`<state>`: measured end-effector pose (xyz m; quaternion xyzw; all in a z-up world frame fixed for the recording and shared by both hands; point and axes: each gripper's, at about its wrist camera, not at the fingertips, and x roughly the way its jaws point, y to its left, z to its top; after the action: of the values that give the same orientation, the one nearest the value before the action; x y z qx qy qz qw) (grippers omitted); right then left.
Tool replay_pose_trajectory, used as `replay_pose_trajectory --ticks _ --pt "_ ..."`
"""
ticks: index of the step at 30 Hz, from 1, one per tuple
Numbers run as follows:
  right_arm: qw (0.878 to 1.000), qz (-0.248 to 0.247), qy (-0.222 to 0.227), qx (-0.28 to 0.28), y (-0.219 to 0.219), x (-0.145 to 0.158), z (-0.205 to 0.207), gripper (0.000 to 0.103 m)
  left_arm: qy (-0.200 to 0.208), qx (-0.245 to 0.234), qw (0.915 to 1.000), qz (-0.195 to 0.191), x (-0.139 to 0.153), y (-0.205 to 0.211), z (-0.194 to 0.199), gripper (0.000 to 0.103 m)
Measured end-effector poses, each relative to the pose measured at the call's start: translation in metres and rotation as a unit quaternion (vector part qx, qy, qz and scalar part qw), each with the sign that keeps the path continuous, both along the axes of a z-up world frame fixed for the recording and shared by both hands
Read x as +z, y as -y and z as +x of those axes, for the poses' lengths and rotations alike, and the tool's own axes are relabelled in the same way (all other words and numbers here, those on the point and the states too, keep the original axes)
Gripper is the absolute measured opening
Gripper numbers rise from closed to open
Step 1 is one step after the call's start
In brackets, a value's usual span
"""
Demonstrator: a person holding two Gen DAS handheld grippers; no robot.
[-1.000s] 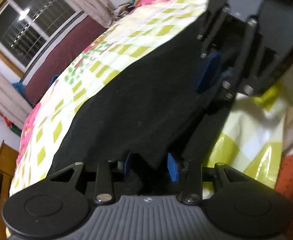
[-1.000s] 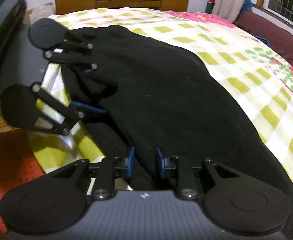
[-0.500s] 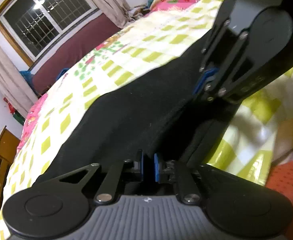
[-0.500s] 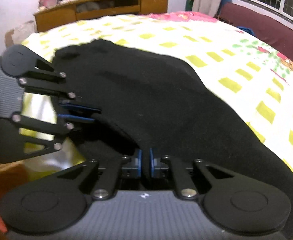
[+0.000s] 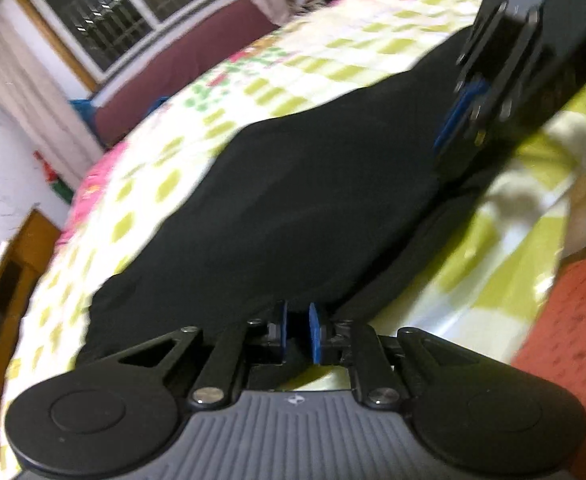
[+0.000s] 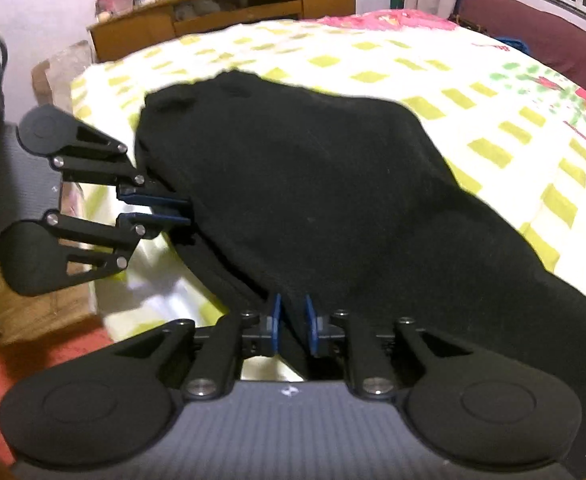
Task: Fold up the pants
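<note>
Black pants [image 5: 313, 200] lie along the near edge of a bed with a yellow-green checked sheet [image 5: 333, 52]. My left gripper [image 5: 296, 332] is shut on the near edge of the pants and lifts it off the sheet. My right gripper [image 6: 291, 326] is shut on the same edge further along the pants [image 6: 333, 200]. The right gripper also shows in the left wrist view [image 5: 459, 120] at the upper right. The left gripper also shows in the right wrist view [image 6: 173, 210] at the left, pinching the cloth. The left wrist view is blurred.
A wooden cabinet [image 6: 229, 12] with clutter on top stands past the foot of the bed. A window [image 5: 125, 12] and a maroon couch back [image 5: 181, 80] run along the far side. An orange-red mat [image 5: 573, 320] lies on the floor by the near bed edge.
Both grippers closed on the pants' near edge a second ago and have since lifted it, folding it over the rest. Both views have tilted up toward the room.
</note>
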<state>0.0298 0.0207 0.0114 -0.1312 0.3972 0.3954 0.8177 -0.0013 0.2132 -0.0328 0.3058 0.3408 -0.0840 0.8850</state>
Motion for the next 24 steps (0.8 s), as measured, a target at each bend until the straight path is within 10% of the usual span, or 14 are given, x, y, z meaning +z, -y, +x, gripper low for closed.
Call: replay_pose_trajectory --ticks 24 --pt "0.986 -0.041 0.092 0.132 -0.152 -0.038 -0.005 0.036 0.060 0.061 0.9781 0.190 -0.035 -0.100 0.026 0.068"
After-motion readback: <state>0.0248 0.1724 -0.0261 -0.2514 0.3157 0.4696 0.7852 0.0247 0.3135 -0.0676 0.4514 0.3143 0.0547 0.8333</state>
